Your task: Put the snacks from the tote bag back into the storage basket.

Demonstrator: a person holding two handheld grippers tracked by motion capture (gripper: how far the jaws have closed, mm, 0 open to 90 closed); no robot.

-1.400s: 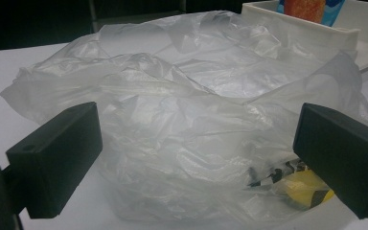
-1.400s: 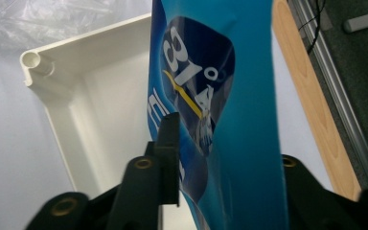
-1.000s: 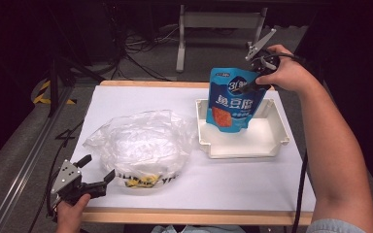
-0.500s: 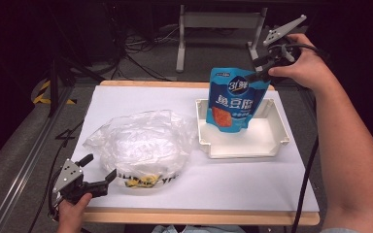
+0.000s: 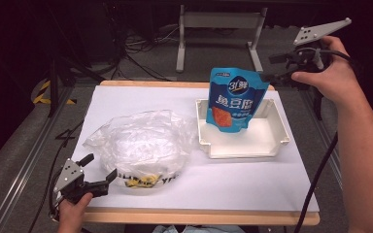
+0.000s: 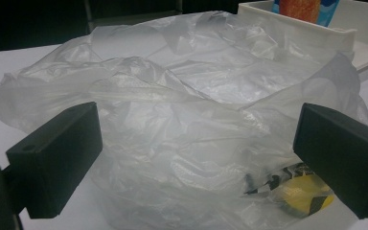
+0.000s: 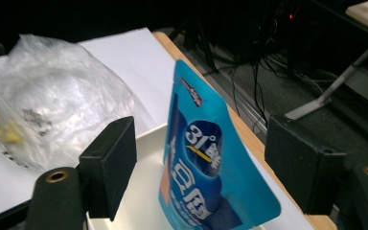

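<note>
Item 1, near left: left gripper (image 5: 93, 175), jaws spread and released, nothing between the pads. It sits at the near left corner of the table (image 5: 141, 97), aimed at the plastic bag, just short of the film; placed, by the look of it, ready to take or steady the bag.

Item 2, near centre: plastic bag (image 5: 143, 145), clear, crumpled, lying on the white sheet with yellow-and-black contents showing at its near edge. Its right side comes up against the tray's left wall. Bare sheet lies left of and beyond it.

Item 3, centre right: white tray (image 5: 245, 150), shallow, rectangular, near the table's right edge. Its near half is bare floor.

Item 4, in the tray's far part: blue pouch (image 5: 235, 99), upright, leaning back toward the far wall, which appears to prop it. No jaw touches it.

Item 5, far right: right gripper (image 5: 279, 68), raised beyond the table's far right corner. Its jaws have just been opening and stand wide; the pouch lies ahead of them, ungripped. Room above the tray is free.
</note>
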